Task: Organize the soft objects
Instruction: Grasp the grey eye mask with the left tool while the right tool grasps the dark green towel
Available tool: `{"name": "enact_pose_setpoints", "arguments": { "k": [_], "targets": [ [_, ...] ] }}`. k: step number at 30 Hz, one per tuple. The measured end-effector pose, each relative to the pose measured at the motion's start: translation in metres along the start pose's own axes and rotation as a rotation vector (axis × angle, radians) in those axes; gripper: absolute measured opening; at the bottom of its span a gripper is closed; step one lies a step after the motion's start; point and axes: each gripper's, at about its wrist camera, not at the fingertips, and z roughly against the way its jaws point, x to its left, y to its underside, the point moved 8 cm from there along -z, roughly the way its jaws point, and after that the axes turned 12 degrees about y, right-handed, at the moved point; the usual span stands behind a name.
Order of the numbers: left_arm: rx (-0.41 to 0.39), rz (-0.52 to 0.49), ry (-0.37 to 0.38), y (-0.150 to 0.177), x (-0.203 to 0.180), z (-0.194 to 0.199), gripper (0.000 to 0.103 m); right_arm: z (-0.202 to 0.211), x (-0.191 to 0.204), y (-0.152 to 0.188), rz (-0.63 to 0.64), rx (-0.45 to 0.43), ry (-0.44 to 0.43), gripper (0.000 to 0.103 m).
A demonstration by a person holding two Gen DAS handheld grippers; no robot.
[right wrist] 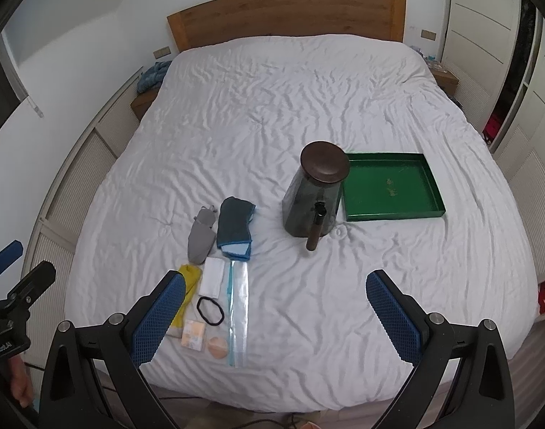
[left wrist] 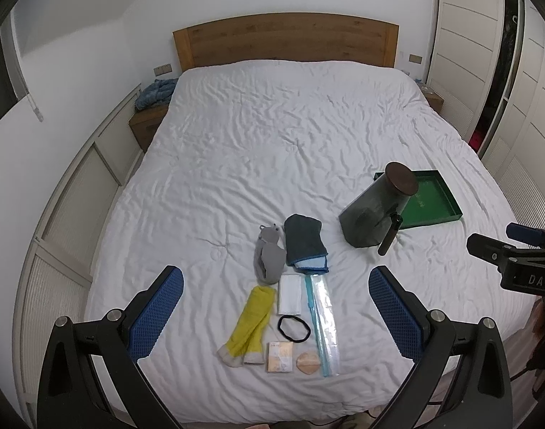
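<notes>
Soft items lie grouped on the white bed near its foot: yellow socks, a grey plush toy, a folded blue-grey cloth, a white folded cloth, a black hair band, a clear zip bag, a small packet and a round puff. My left gripper hovers open above them. My right gripper hangs open further right, over bare sheet, with the zip bag at its left. Both hold nothing.
A dark jar with a brown lid and a dark tube leaning on it stand beside an empty green tray on the bed's right. A wooden headboard, nightstands and wardrobe doors surround the bed.
</notes>
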Motion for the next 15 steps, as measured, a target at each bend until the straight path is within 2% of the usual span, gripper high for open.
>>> {"name": "enact_pose_setpoints", "arguments": {
  "k": [9,15],
  "targets": [
    [0.037,0.012,0.01,0.004,0.02,-0.033,0.102,-0.04,0.028,-0.002,0.027,0.025,0.001,0.103],
    [0.053,0.039,-0.013,0.015,0.056,-0.085,0.102,-0.099,0.06,-0.001,0.077,0.021,-0.013,0.103]
  ]
}}
